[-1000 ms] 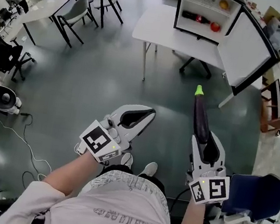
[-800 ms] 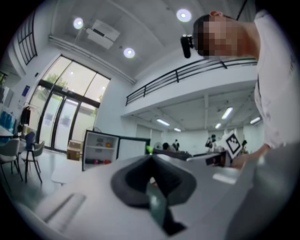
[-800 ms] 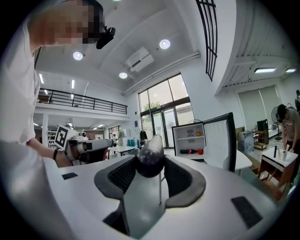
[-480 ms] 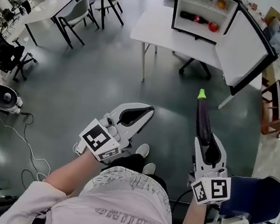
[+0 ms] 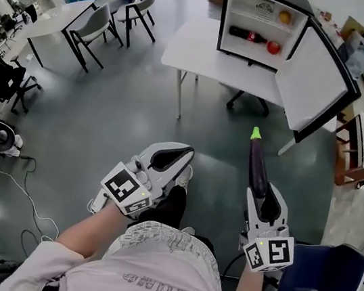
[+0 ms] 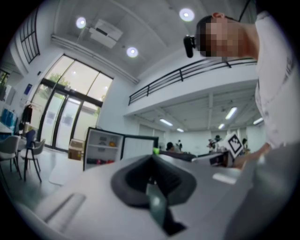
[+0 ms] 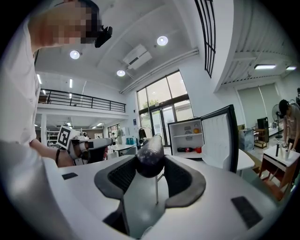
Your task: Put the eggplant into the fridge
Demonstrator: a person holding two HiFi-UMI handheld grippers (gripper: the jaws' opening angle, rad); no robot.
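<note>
Pointing its green tip at the open fridge (image 5: 224, 18), the slender glossy purple eggplant (image 5: 258, 157) lay lengthwise, clamped by the right gripper (image 5: 265, 192); left gripper (image 5: 184, 154) closed, empty.

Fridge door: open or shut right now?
Open: the fridge door is swung wide, baring the shelves and a dark bottle inside.

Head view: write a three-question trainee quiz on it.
1. True or false: the fridge door is open.
2. Which gripper holds the eggplant? A left, B right, C neither.
3. Fill in: the fridge stands on a white ____.

Key: 1 true. 2 B, the right gripper. 3 table.
</note>
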